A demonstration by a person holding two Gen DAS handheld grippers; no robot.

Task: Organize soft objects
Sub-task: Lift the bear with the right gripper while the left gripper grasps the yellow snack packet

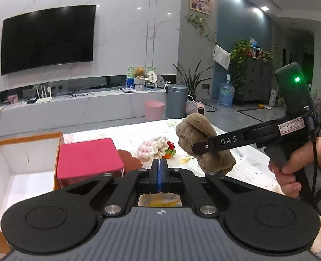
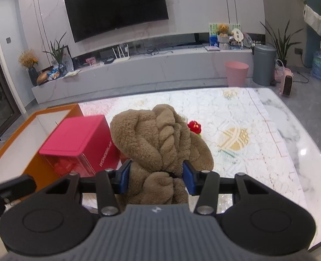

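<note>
My right gripper (image 2: pixel 157 177) is shut on a brown braided plush toy (image 2: pixel 160 139) and holds it above the table. The toy also shows in the left wrist view (image 1: pixel 200 143), clamped in the right gripper (image 1: pixel 200 148), lifted off the table. My left gripper (image 1: pixel 159 169) is shut and empty, low over the table. A pink and cream knitted soft object (image 1: pixel 152 150) with a red and green bit lies just beyond it. A red knitted flower (image 2: pixel 194 126) lies behind the plush. An open orange box with a white inside (image 1: pixel 14 163) stands at the left.
A pink-lidded clear box (image 1: pixel 88 158) stands between the orange box and the soft objects; it also shows in the right wrist view (image 2: pixel 77 143). A patterned mat (image 2: pixel 225 119) covers the marble table (image 2: pixel 301 152). A TV wall, a pink bin and a grey bin lie beyond.
</note>
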